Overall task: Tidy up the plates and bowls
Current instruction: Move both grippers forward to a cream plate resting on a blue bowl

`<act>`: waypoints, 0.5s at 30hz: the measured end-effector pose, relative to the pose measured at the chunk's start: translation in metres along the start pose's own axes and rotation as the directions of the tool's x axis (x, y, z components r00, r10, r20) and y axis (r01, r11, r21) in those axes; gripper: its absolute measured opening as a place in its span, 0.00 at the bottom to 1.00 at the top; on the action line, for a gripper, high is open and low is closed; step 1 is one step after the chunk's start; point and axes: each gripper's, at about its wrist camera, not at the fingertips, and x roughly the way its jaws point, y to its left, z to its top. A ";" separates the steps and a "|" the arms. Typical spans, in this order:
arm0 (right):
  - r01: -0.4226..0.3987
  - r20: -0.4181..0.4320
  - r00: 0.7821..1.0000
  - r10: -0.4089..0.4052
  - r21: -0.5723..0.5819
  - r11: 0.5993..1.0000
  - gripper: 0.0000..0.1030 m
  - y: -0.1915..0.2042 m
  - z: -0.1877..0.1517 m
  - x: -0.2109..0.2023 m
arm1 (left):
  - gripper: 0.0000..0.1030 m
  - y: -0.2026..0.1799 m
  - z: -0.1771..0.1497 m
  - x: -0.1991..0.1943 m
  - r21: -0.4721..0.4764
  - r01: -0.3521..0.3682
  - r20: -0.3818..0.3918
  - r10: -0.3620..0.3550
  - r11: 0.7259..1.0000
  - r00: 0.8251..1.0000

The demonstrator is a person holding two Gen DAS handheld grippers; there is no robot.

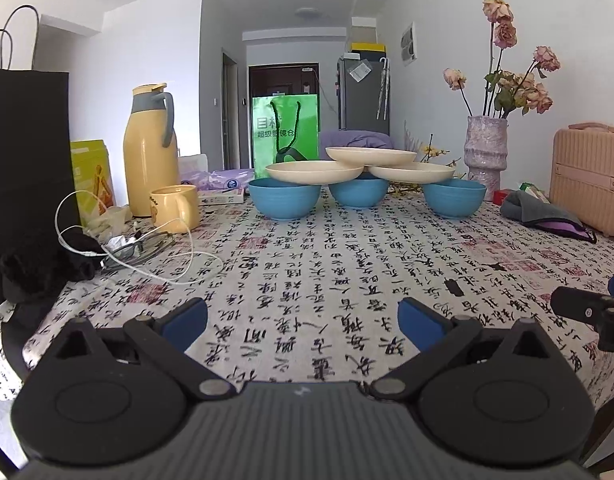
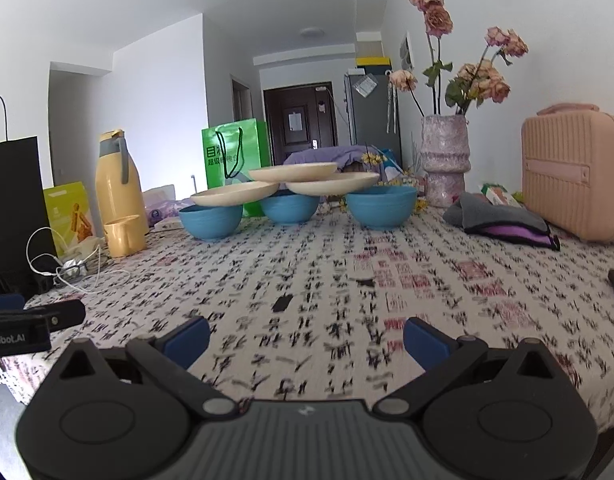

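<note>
The pile of dishes stood at the far side of the desk (image 1: 307,280), straight ahead of both grippers and well apart from them. Three blue bowls made a row across the view: the left bowl (image 1: 285,199), the middle bowl (image 1: 359,193) and the right bowl (image 1: 454,198). Three cream plates lay on them like a small pyramid: the left plate (image 1: 313,172) and the right plate (image 1: 413,172) each bridged two bowls, and the top plate (image 1: 371,156) rested on both of them. The row ran from left to right, so its long axis lay across the line of approach. The left gripper (image 1: 303,318) had its blue fingers (image 1: 187,316) wide apart, holding nothing, with only the printed cloth between them. The right gripper (image 2: 307,334) was also spread wide and carried nothing. Neither looked clearly nearer; the right bowl seemed closer to the right gripper. I think the top plate must be lifted first, because the others carry it.
</note>
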 end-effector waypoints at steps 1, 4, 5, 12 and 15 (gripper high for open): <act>-0.008 0.001 1.000 0.008 -0.012 1.000 1.00 -0.001 0.004 0.005 | 1.00 0.000 0.003 0.004 0.001 0.003 0.000 -0.003 1.000 1.000; -0.041 -0.025 0.999 0.040 -0.034 0.999 1.00 -0.008 0.015 0.022 | 1.00 -0.002 0.012 0.020 0.004 0.003 0.005 -0.003 1.000 1.000; -0.049 -0.039 0.998 0.047 -0.030 0.998 1.00 -0.010 0.018 0.028 | 1.00 -0.002 0.015 0.025 0.005 0.002 0.004 -0.002 1.000 1.000; -0.209 -0.176 0.963 0.204 -0.010 0.978 1.00 -0.028 0.045 0.075 | 1.00 0.006 0.049 0.067 0.019 0.012 0.028 -0.013 1.000 1.000; -0.197 -0.185 0.962 0.200 0.034 0.980 1.00 -0.041 0.068 0.094 | 1.00 0.014 0.072 0.091 0.004 0.047 0.024 -0.047 0.999 0.999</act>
